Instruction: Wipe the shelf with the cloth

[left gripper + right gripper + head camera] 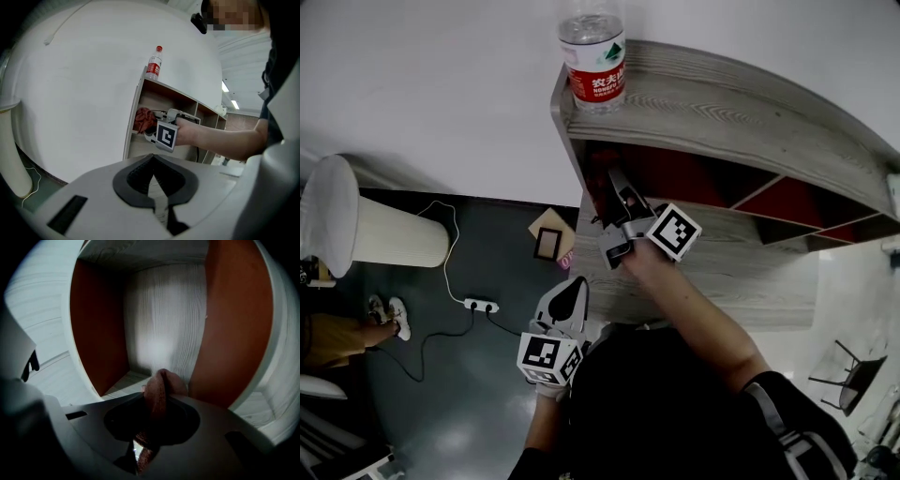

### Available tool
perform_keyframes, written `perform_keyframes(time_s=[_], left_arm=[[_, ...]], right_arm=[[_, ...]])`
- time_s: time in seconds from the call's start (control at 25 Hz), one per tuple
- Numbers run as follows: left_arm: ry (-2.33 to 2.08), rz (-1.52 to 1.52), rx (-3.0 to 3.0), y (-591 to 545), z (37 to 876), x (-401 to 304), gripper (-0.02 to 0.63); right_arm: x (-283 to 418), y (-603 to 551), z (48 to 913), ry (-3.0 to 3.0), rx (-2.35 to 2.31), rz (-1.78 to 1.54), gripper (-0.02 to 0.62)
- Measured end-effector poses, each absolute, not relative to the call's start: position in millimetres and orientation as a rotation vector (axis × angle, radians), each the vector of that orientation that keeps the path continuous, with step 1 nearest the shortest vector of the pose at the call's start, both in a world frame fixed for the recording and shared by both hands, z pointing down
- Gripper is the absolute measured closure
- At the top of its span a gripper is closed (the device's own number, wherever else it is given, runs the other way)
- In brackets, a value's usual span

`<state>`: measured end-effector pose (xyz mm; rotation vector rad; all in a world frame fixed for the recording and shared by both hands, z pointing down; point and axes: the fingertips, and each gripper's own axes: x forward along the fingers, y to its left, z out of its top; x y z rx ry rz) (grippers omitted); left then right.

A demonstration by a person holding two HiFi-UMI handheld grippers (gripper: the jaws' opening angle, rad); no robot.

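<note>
Two tongs in play, and only one pair is busy. Right tongs (157, 397) are clamped on the cloth (159, 383), a reddish fold bunched between them at the bottom centre of the right gripper view. They point straight into an open cubby: red-brown walls left and right, pale wood grain at the back.

In the head view, the shelf (722, 103) curves across the upper right of the frame. The right arm reaches up from the bottom, and its tongs are poked into the end cubby at upper centre. In the left gripper view the cloth shows as a crumpled red lump at mid-frame, lying on that cubby's floor just beyond the marker cube (a good angle, that one).

Left tongs (152, 159) are pressed together with nothing between them. They sit low in the head view, left of centre, well apart from the shelf.

Up top, a bottle (593, 56) with a red label stands upright on the shelf's top board, at its left end. Lower left, a power strip (481, 305) lies on the dark floor.
</note>
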<state>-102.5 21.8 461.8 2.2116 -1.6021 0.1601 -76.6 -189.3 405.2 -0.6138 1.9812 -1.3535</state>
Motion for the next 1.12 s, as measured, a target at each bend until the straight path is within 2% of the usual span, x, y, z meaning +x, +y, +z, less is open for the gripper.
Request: perform_keyframes(time_s=[0.72,1.12], left_arm=[[-1.299,0.208,2.433,-16,463,-27,0.601],[-1.221,0.219,2.471,-23,463,1,0.601]], right_arm=[[120,-195,422,1.692,-1.004,-1.187,0.546],[152,-192,430,1.648,-1.022,-1.195,0.547]])
